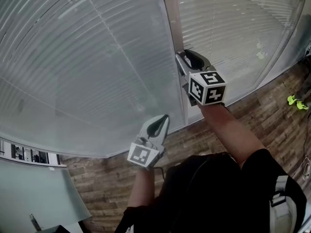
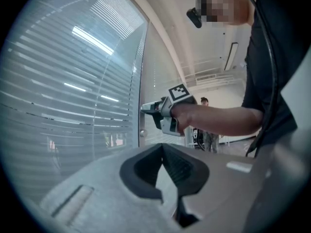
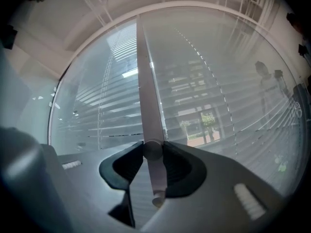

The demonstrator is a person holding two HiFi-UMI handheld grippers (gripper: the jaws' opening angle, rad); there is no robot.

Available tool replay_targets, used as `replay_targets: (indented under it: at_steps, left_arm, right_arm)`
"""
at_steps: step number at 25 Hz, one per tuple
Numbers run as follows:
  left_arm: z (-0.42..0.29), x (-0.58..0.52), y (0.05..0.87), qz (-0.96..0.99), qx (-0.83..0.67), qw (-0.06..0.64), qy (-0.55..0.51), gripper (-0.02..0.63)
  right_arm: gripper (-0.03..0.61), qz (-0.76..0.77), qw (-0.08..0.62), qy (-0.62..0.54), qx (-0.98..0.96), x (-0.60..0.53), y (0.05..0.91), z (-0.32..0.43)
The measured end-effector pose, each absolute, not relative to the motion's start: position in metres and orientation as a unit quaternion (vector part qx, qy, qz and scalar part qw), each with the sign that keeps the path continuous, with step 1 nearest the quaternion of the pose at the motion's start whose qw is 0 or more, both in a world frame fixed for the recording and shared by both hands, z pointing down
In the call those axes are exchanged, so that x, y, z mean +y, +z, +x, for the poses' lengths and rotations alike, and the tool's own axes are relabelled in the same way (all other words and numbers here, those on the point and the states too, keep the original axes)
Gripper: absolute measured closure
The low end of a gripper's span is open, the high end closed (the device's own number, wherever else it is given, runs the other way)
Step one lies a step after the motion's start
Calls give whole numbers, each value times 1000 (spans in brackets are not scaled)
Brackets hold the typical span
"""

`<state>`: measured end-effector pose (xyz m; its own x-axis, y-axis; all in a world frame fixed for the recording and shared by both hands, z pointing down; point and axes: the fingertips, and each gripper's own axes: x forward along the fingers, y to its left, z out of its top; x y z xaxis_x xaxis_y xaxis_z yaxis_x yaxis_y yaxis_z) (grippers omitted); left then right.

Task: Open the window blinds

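Observation:
Slatted window blinds (image 1: 87,67) hang behind glass on both sides of a vertical frame post (image 1: 171,38); the slats (image 3: 214,96) let some outside view through. My right gripper (image 1: 187,58) is up at the post. In the right gripper view this gripper (image 3: 152,149) is shut on the thin grey blind wand (image 3: 147,101), whose lower end pokes out below the pads. My left gripper (image 1: 163,121) hangs lower and to the left, away from the blinds, shut and empty. The left gripper view shows it (image 2: 162,147) with its tips together and the right gripper (image 2: 148,109) beyond.
A wood-plank floor (image 1: 272,115) runs along the foot of the glass. A small green thing (image 1: 294,101) lies at the right edge. A pale glass-topped surface (image 1: 34,193) stands at lower left. A person (image 2: 210,136) stands far off in the left gripper view.

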<state>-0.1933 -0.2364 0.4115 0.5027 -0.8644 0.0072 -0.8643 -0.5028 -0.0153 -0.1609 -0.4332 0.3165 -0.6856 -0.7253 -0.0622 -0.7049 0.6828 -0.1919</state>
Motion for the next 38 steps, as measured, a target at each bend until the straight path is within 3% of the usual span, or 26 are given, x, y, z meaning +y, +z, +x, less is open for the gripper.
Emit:
replay_targets:
  at_steps: [15, 20, 23, 29, 33, 38]
  left_arm:
    - [-184, -237, 415, -871, 490, 5, -7, 609]
    - [-184, -235, 416, -870, 492, -2, -10, 609]
    - [-184, -236, 414, -871, 491, 3, -5, 609]
    - [-184, -232, 416, -872, 489, 2, -3, 609]
    - [-180, -231, 417, -873, 488, -6, 4, 610]
    - [-180, -232, 416, -871, 491, -8, 8, 610]
  right_arm:
    - [445, -388, 59, -61, 918, -434, 316, -161]
    - [353, -370, 33, -7, 928, -426, 318, -157]
    - [338, -367, -31, 125, 921, -418, 311, -158]
    - [316, -328, -264, 511, 749, -411, 317, -165]
    - [316, -295, -312, 551, 716, -418, 321, -166]
    - [323, -279, -319, 563, 709, -417, 324, -171]
